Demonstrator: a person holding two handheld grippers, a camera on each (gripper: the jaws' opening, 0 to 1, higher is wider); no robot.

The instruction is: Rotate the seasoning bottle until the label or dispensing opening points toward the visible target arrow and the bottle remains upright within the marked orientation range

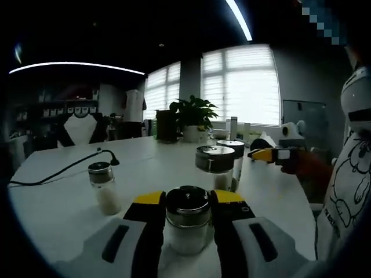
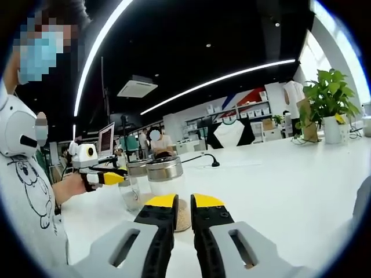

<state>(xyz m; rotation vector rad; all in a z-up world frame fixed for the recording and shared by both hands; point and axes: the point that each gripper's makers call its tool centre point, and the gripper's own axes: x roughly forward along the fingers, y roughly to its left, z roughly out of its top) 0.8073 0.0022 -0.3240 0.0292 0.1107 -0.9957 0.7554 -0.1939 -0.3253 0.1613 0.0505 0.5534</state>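
While reading the left gripper view from the left: cable across the table, then a small shaker standing alone. Dead centre, bottle: steel lid, pale fill, upright, sitting between the left gripper jaws. Jaws clamped on it by the look, flush to both sides of the lid, no gap seen. Just beyond and right, two jars, one behind the other, upright, apart from the bottle. Further right, right gripper hovering over the table edge, near the jars, not touching them. Plant at the far side.

Right gripper view, same sweep: left gripper at left, close by the lidded glassware, its grip hidden from this angle. Centre, own jaws pinched nearly together, thin slit only, nothing held. Pointing at the nearest jar, short of contact as far as can be told.

Progress, as a judgement: grasp done, bottle upright, so early stage at best. No target arrow or range marking found on the table. No label or opening direction readable on the bottle. Alignment therefore unverifiable. Left to do: twist about the vertical axis to heading, keep it plumb, release, back off clear.
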